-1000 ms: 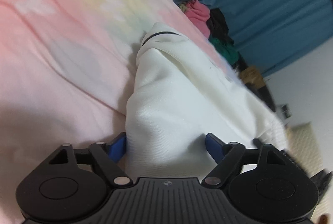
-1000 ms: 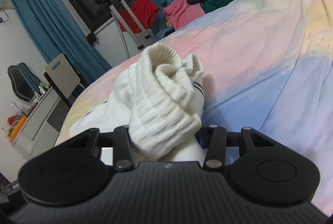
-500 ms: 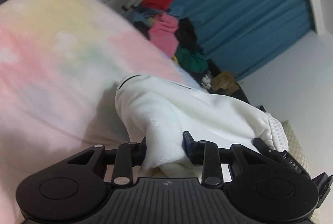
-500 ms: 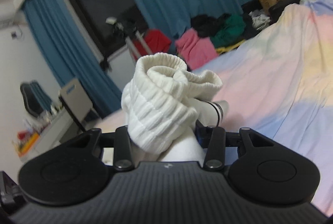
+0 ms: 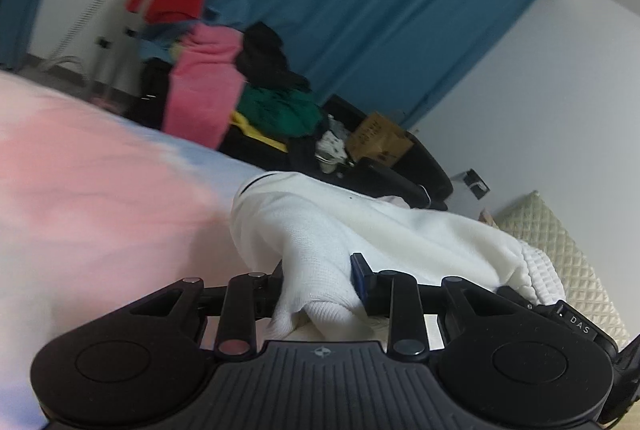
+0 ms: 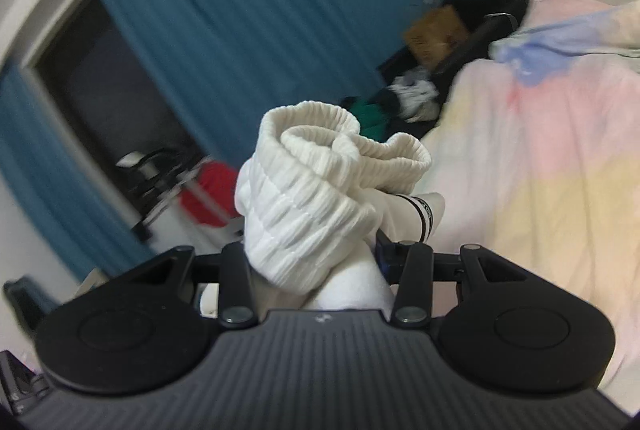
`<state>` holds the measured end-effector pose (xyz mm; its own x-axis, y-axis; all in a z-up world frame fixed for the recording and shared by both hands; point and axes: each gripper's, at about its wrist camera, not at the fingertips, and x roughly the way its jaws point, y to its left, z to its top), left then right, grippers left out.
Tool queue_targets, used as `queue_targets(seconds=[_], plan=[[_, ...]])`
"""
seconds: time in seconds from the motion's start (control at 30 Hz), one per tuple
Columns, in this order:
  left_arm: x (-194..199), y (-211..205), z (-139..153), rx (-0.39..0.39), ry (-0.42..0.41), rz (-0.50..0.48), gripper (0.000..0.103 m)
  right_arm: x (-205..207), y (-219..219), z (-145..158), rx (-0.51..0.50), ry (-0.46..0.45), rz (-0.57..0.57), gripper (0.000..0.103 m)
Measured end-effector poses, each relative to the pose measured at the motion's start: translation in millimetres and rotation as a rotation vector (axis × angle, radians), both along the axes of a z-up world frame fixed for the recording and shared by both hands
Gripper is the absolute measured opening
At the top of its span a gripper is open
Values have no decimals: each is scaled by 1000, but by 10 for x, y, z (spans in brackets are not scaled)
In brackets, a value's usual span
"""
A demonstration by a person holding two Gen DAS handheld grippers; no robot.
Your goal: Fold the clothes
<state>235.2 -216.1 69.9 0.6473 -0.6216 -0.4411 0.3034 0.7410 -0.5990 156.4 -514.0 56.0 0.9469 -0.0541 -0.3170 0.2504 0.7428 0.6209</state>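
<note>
A white knit garment (image 5: 360, 226) with a thin black stripe at one edge stretches between both grippers, lifted off the pastel bedsheet (image 5: 80, 190). My left gripper (image 5: 320, 274) is shut on a bunched fold of its smooth fabric. In the right wrist view, my right gripper (image 6: 316, 262) is shut on the garment's ribbed hem (image 6: 320, 186), which bulges up in a thick roll between the fingers. A black-striped cuff (image 6: 424, 214) pokes out on the right. The other gripper's black body (image 5: 576, 318) shows at the lower right of the left wrist view.
A heap of pink, green, black and red clothes (image 5: 248, 78) lies past the bed's far edge, by blue curtains (image 5: 380, 10). A cardboard box (image 5: 380, 142) rests on a black chair. A quilted headboard (image 5: 560, 242) stands at the right. The bedsheet (image 6: 540, 170) spreads to the right.
My left gripper went from open around the fabric to shut on it. Both grippers have risen and tilted up, lifting the garment off the bed; the right one stayed shut on the ribbed hem.
</note>
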Motion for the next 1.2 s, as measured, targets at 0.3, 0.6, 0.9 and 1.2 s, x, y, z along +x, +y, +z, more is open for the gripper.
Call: queue_targets(seconds=[0.3, 0.6, 0.9, 1.2], plan=[[998, -1080, -1076, 61, 63, -87, 31, 655, -1033, -921, 62, 157, -107, 45], [729, -845, -1872, 195, -31, -193, 40, 275, -819, -1779, 107, 281, -80, 54], [71, -707, -1097, 362, -146, -147, 61, -66, -752, -1511, 167, 367, -85, 57], [-848, -446, 108, 379, -303, -152, 76, -698, -120, -245, -181, 303, -71, 57]])
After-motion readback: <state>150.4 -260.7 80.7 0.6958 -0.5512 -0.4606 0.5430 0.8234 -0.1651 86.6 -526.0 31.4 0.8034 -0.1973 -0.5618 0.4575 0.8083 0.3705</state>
